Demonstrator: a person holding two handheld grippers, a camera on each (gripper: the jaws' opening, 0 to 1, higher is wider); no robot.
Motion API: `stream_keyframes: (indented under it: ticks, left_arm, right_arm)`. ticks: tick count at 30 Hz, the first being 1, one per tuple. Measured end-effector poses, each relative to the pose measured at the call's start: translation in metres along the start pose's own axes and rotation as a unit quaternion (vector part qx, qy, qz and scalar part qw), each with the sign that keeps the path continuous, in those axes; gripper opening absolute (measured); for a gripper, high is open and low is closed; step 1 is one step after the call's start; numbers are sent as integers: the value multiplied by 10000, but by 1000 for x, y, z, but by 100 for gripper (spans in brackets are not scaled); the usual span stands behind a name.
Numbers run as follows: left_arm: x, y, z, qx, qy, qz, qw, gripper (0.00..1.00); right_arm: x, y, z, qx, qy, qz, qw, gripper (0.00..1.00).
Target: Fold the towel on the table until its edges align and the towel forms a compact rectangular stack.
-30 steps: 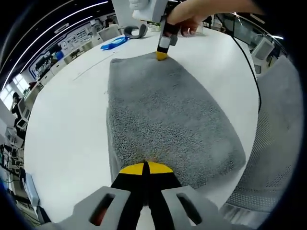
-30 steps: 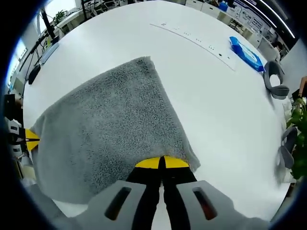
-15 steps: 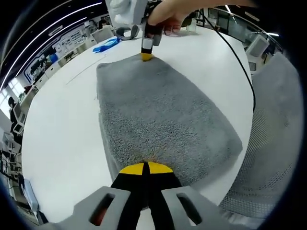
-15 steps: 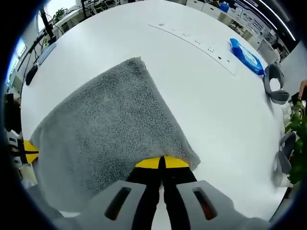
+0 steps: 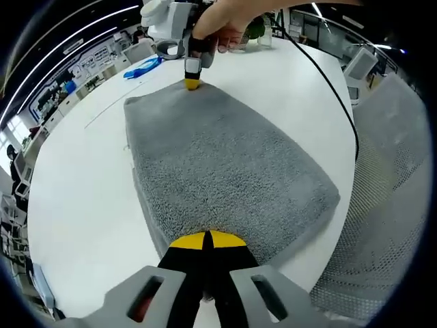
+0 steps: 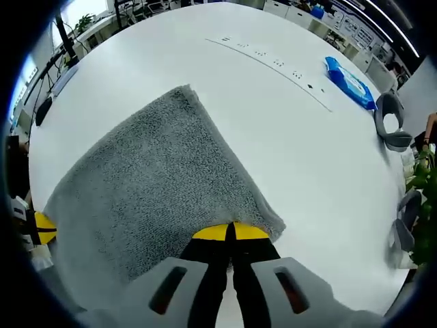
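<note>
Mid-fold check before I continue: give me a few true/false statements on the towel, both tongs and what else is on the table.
1. Both tongs are shut on the grey towel. True: left tongs and right tongs each pinch an edge.
2. The towel hangs clear of the table. False: it lies on the white table.
3. A blue packet lies beyond the towel. True.
4. The towel is red. False: grey.
5. The right tongs hold a far corner in the left gripper view. True.

Blue packet (image 6: 350, 74), grey headset (image 6: 390, 123) and black cable (image 5: 326, 80).
</note>
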State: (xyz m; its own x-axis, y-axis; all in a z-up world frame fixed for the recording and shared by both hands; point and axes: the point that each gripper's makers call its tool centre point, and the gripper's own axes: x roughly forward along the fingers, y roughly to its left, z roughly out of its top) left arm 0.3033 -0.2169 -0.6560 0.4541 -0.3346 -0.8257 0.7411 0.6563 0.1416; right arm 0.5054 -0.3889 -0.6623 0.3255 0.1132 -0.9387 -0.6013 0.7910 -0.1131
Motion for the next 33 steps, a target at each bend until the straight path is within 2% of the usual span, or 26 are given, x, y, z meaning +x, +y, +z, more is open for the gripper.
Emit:
stream_keyframes:
  ticks: [33]
  left_arm:
    - [12, -24, 26, 333, -146, -262, 9990, 1]
  right_arm:
    - [9, -16, 21, -96, -80, -59, 9999, 0]
